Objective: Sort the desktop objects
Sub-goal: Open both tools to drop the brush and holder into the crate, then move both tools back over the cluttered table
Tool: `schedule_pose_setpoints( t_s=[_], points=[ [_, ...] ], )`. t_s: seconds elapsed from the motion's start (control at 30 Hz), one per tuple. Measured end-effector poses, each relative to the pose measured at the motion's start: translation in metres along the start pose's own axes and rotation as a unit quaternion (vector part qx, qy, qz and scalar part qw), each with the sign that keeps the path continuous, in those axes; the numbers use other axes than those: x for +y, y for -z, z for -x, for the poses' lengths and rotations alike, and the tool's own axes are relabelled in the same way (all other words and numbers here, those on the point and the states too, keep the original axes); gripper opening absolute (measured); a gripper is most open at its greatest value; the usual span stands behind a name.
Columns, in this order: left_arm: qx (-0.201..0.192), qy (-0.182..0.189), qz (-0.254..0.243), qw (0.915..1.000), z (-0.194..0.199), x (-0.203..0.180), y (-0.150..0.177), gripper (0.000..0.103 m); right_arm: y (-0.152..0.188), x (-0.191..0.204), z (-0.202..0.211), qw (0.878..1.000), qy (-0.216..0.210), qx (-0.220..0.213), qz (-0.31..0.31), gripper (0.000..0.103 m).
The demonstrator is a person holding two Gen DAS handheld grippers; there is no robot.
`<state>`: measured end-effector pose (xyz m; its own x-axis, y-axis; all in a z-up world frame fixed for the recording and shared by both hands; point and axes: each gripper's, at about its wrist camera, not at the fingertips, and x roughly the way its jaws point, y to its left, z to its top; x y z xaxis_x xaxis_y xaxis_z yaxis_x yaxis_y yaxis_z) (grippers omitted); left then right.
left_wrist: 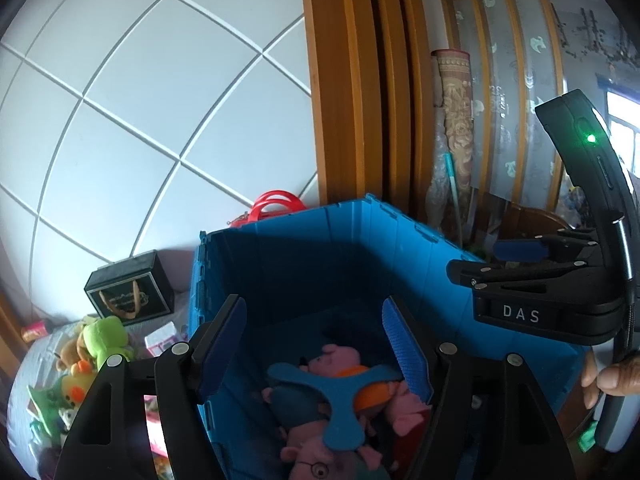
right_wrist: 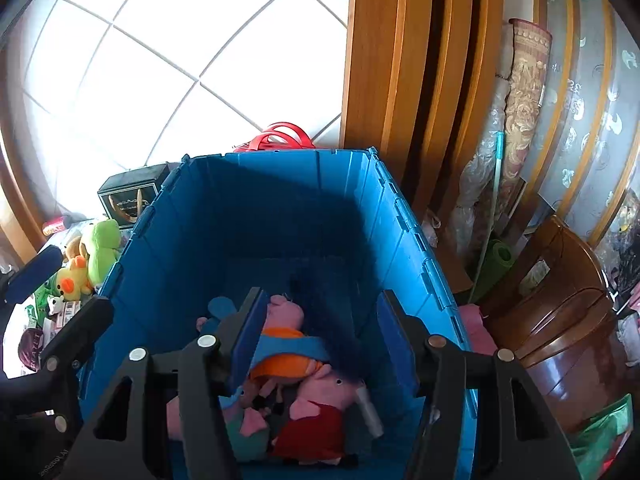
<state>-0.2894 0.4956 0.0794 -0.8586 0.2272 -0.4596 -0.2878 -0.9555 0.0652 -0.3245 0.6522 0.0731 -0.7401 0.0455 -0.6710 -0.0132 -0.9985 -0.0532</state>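
Both the left gripper (left_wrist: 314, 346) and right gripper (right_wrist: 320, 334) hang spread wide, empty, over the blue crate (right_wrist: 280, 200). At lower centre, a blue 3-armed toy (left_wrist: 340, 396) lies flat on pig plushies (right_wrist: 320, 396), 1 arm pointing down-frame.

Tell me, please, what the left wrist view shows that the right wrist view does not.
Only the left wrist view shows a hand holding the right claw from the side, and a blue three-armed toy lying whole on the plush pigs. Only the right wrist view shows a pig in a red dress and a wooden chair. Both show the blue crate, open claws and a green frog plush.
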Motion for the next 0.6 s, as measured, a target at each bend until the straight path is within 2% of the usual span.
schedule_pose_setpoints(
  t_s=[0.2,0.43,0.6],
  points=[
    [-0.017,0.006,0.000,0.9998,0.028,0.004,0.009,0.071,0.021,0.008,0.032,0.999,0.004,-0.038,-0.015,0.056],
    [-0.034,-0.009,0.003,0.9994,0.055,0.017,0.025,0.072,0.051,0.030,0.076,0.994,0.026,-0.104,-0.020,0.057],
    [-0.047,-0.016,0.014,0.9987,0.076,0.031,0.036,0.072,0.066,0.045,0.097,0.991,0.031,-0.130,-0.018,0.057]
  ],
)
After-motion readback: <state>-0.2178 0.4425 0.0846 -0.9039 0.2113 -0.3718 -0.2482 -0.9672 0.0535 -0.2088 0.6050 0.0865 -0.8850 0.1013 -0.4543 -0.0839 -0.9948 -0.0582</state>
